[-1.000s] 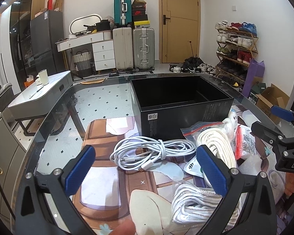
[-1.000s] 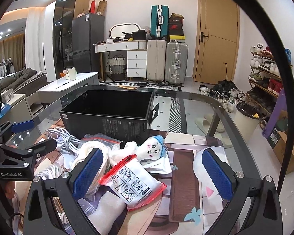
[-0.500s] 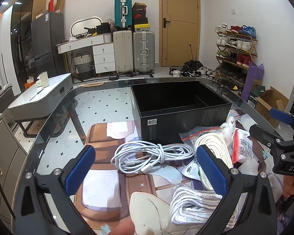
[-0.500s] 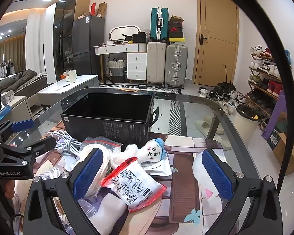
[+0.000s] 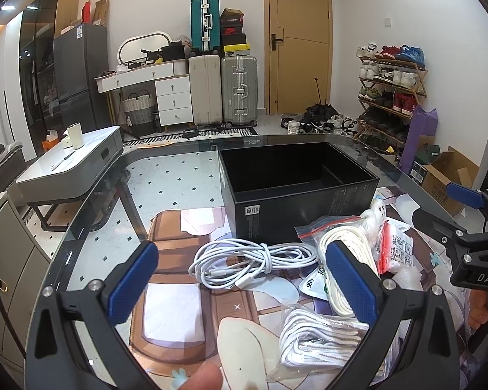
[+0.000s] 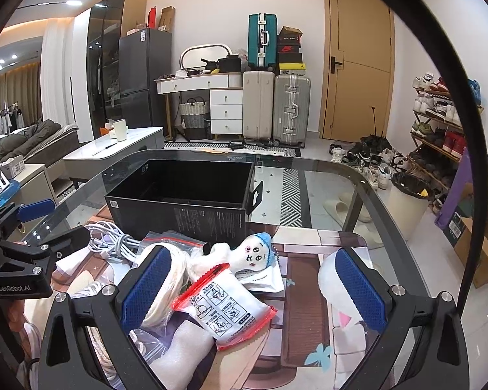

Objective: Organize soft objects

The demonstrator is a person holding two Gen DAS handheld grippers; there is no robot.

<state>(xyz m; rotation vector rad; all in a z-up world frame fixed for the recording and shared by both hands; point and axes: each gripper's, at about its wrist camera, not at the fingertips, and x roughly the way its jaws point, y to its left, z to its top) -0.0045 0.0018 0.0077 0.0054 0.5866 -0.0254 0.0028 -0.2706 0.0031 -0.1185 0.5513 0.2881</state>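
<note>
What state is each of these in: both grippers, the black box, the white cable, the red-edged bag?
left gripper: open, holding nothing.
right gripper: open, holding nothing.
black box: open, looks empty.
white cable: coiled, lying on the table.
red-edged bag: lying among the pile; seal unclear.

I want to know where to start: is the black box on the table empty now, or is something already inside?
Seemingly empty. The black box is open-topped; both views show only dark inner walls, though its floor is partly hidden.

Open black box (image 5: 304,208) behind clutter
</note>
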